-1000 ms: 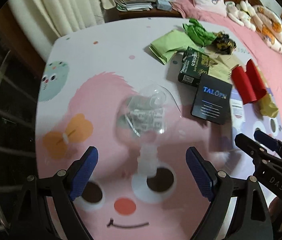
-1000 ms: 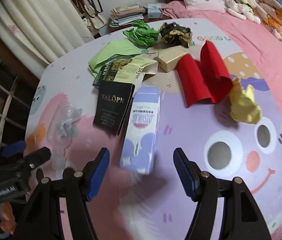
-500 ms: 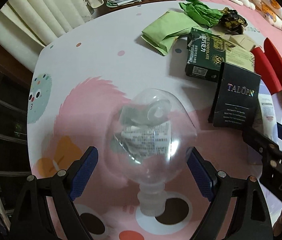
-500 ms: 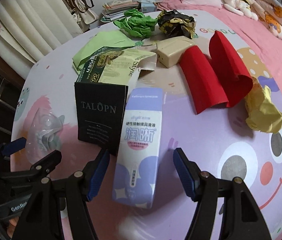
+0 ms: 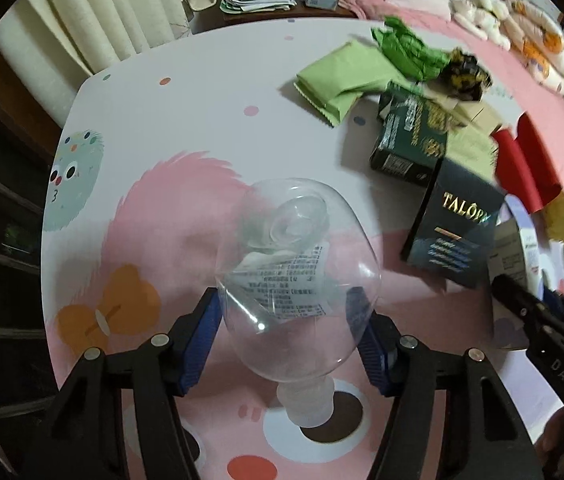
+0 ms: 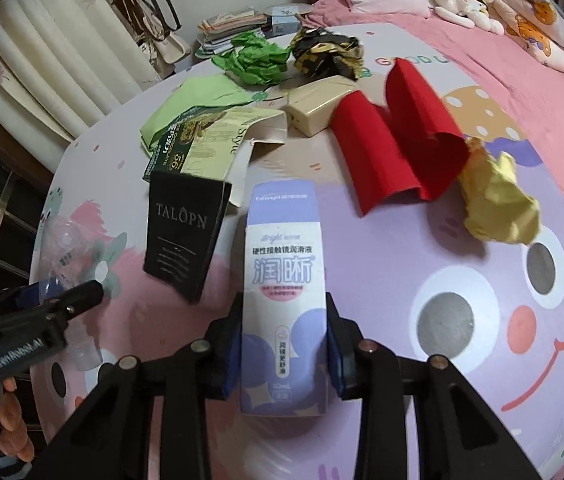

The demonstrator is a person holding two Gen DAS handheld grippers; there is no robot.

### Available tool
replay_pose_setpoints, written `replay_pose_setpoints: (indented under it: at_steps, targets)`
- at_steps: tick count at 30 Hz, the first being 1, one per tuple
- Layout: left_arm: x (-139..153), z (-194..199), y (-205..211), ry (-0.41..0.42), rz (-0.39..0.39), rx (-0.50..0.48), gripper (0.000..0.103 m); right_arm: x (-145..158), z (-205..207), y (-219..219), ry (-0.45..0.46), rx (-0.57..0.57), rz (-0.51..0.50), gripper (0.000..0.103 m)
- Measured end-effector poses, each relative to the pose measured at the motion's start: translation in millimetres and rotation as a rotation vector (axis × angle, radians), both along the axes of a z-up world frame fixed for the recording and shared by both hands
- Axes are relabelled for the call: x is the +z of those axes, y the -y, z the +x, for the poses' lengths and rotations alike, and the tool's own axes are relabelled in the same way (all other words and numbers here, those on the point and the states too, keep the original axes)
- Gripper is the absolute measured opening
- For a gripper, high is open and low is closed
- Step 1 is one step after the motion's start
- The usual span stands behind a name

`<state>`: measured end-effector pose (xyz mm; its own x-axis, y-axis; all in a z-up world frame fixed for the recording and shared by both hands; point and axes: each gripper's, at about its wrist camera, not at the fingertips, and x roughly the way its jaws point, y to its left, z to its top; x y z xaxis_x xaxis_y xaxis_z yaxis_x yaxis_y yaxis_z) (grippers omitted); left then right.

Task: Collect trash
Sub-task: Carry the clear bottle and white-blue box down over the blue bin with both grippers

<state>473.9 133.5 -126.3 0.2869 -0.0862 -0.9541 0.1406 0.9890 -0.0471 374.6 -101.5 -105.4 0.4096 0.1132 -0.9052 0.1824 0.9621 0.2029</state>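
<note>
- The left gripper [image 5: 288,334] is being closed around a clear plastic bottle [image 5: 296,276]; both blue pads are being pressed against its rounded body, cap end toward the camera.
- The right gripper [image 6: 284,354] is being closed on a lilac-and-white carton [image 6: 282,280]; its lower sides are being pinched between the pads.
- Both items are being kept low over the cartoon-print bedspread [image 6: 462,320].
- More trash is lying just beyond: black TALOPN box [image 6: 183,232], dark green box [image 5: 412,144], folded red paper [image 6: 398,136], crumpled yellow paper [image 6: 498,200], crumpled green paper [image 6: 257,60].
</note>
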Motion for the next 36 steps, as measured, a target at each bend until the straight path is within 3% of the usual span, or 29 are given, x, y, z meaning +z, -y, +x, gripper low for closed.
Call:
replay_pose_setpoints:
  at_steps: [6, 15, 25, 36]
  targets:
    - [20.2, -19.1, -2.0, 0.01, -0.054, 0.028, 0.062, 15.0, -20.6, 9.4, 0.044, -0.01, 0.034, 0.034]
    - [67.2, -82.8, 24.2, 0.074, -0.089, 0.007, 0.062, 42.4, -65.9, 29.1, 0.094, 0.0, 0.097, 0.034]
    - [119.9, -194.3, 77.7, 0.156, -0.13, 0.002, 0.062, 80.7, -159.6, 61.8, 0.156, 0.101, 0.122, 0.034]
    - [121.8, -332.2, 143.1, 0.165, -0.141, -0.004, 0.062, 87.9, -286.9, 111.9, 0.167, 0.198, 0.1, 0.034]
